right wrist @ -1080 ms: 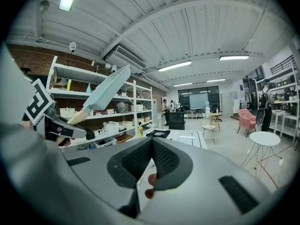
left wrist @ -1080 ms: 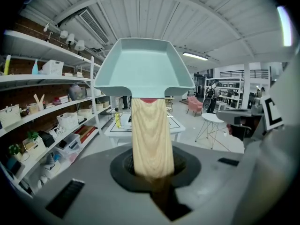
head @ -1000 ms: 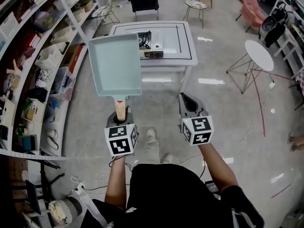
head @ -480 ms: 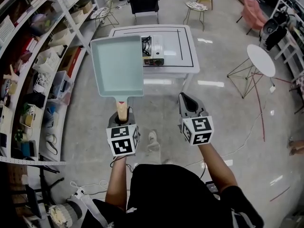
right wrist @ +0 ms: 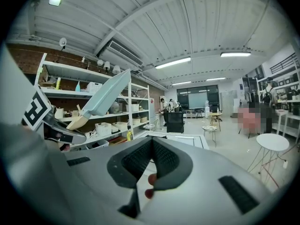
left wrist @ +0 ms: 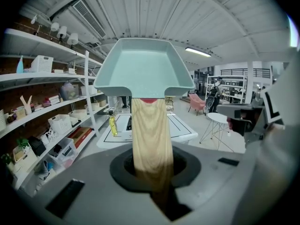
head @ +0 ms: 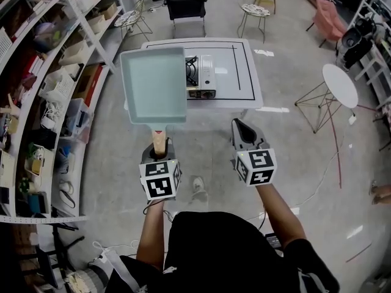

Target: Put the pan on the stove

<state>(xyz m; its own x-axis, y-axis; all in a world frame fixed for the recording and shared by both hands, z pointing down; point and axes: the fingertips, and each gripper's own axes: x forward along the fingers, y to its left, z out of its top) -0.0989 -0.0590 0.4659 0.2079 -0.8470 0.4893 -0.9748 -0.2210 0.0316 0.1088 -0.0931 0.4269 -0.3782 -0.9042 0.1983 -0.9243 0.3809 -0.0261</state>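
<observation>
Pan: rectangular, pale teal, shallow with raised walls, empty. Held in the air ahead of the person, short of the white worktop; not yet set down.
Stove: single-burner tabletop unit on the worktop. In the head view it shows just right of the pan's far corner.
Left claw: pinching the pan's wooden handle near its free end. The handle runs straight out between the jaws.
Right claw: pads pressed together, nothing between them; carried beside the left one, apart from the pan.
Stiffness (judged): rigid throughout. Pan and handle should move as one piece with no flex.
Weight (judged): moderate. All of it hangs beyond the grip, so the long lever will pull the far edge down.
Slip risk (judged): the handle looks smooth and rounded, so the pan could roll or twist in the pads if tilted.
Best hold (judged): on the handle, as now; closer to the pan body would cut the leverage.
Fragility (judged): low for the pan. A coated inside could scratch if it is dropped hard onto the burner supports.
</observation>
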